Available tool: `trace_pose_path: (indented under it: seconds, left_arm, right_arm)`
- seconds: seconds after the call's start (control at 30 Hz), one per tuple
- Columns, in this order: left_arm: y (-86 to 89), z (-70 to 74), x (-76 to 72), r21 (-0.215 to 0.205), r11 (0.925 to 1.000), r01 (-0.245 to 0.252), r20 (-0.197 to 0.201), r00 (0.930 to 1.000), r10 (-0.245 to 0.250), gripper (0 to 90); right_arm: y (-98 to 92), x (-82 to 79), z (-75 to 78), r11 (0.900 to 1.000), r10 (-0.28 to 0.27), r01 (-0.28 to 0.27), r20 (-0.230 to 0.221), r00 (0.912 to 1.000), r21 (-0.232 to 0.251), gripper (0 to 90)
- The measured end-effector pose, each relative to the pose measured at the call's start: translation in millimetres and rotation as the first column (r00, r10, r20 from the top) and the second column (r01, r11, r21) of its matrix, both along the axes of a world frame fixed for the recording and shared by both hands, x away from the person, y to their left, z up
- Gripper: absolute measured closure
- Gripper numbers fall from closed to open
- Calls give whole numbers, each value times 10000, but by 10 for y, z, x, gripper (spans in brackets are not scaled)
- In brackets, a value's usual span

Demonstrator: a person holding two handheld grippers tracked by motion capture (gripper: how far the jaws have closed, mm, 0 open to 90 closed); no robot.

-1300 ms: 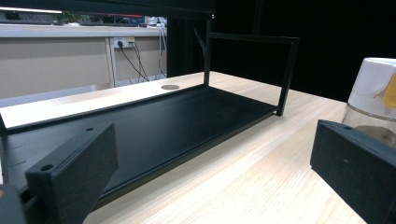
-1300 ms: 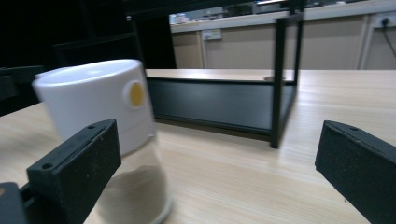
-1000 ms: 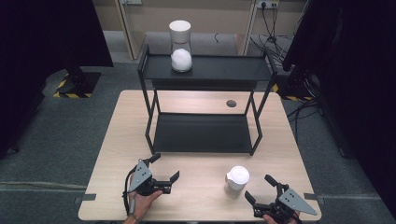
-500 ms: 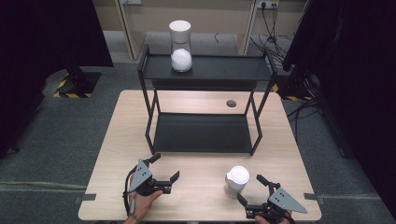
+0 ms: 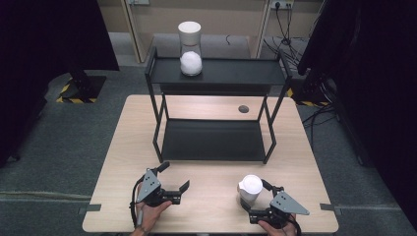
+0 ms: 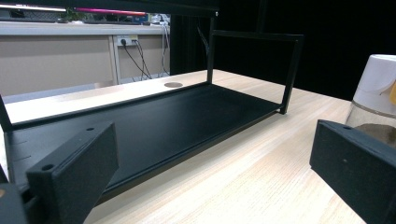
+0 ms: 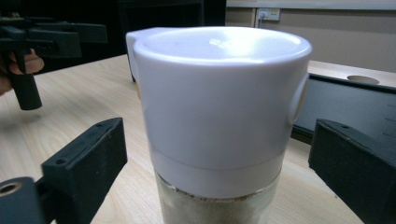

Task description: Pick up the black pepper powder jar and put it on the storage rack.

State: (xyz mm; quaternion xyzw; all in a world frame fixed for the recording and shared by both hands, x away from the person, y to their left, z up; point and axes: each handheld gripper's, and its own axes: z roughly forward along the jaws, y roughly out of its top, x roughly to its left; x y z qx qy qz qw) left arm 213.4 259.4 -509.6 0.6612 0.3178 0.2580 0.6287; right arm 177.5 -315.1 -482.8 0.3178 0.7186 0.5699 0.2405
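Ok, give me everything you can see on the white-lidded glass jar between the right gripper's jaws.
The white-lidded glass jar stands upright on the light wooden table, at its near right, in front of the black metal two-tier shelf. Its tall, smooth white plastic cap has a tab on the rim and a round recess on one side. The clear body below holds something pale and grainy. The right gripper straddles it, jaws open, with a gap on each side.
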Motion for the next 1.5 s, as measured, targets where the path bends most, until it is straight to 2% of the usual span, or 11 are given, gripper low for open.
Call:
trace_pose_path:
  seconds: [0.3,0.63,0.83,1.0,1.5]
  left_arm:
    - [-5,-1,-4,15,10000,2,26,10000,-3,10]
    - [-11,-4,-6,30,10000,20,10,10000,-20,12]
    - [-11,-7,-6,10,10000,14,8,10000,-14,13]
    - [-15,-8,-4,-6,10000,6,12,10000,-6,14]
    - [-16,-13,-1,-12,10000,-29,-12,10000,29,16]
  right_arm:
    - [26,97,10,9992,210,-212,-52,9998,-342,174]
    - [43,140,20,9984,368,-379,-265,9990,-417,304]
    - [53,118,61,9982,257,-273,-308,9992,-528,307]
    - [39,77,91,9991,230,-233,-79,9997,-362,308]
    - [21,79,305,9977,665,-663,93,9977,-154,308]
